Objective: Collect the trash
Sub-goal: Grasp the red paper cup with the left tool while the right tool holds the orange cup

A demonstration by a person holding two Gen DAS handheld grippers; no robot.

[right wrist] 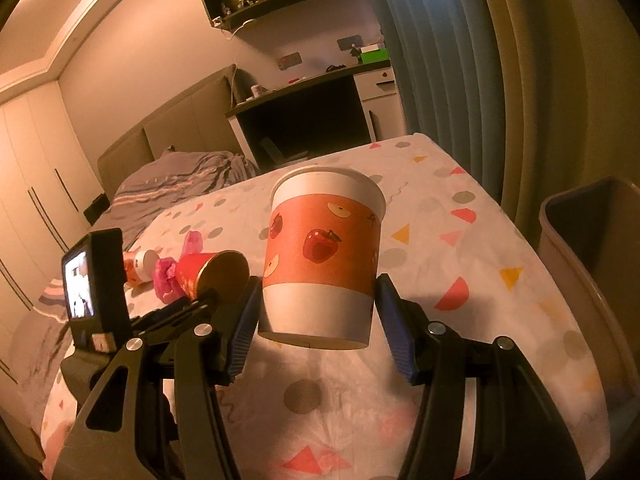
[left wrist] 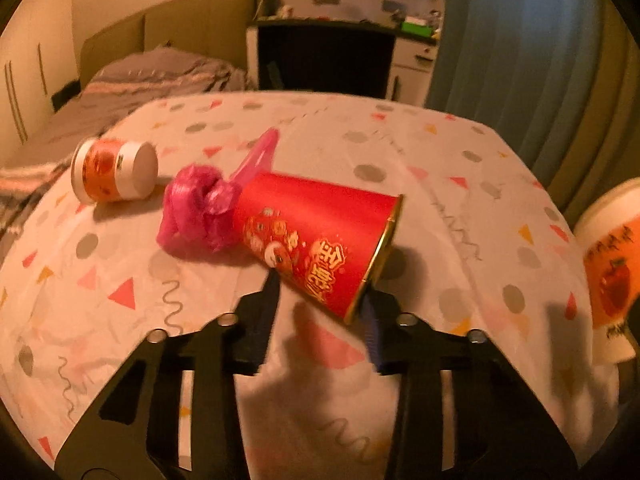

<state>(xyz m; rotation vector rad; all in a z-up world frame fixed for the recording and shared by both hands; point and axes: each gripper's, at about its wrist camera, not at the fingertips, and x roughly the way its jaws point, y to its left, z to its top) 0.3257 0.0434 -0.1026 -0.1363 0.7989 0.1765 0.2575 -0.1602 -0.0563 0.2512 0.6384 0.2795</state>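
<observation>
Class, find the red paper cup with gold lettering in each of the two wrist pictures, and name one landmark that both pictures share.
Left wrist view: the red paper cup lies on its side at centre, its gold rim between the left gripper fingers.
Right wrist view: the same cup sits small at left-centre, gold mouth towards the camera.
Shared landmark: the crumpled pink plastic bag touching the cup's base.
</observation>
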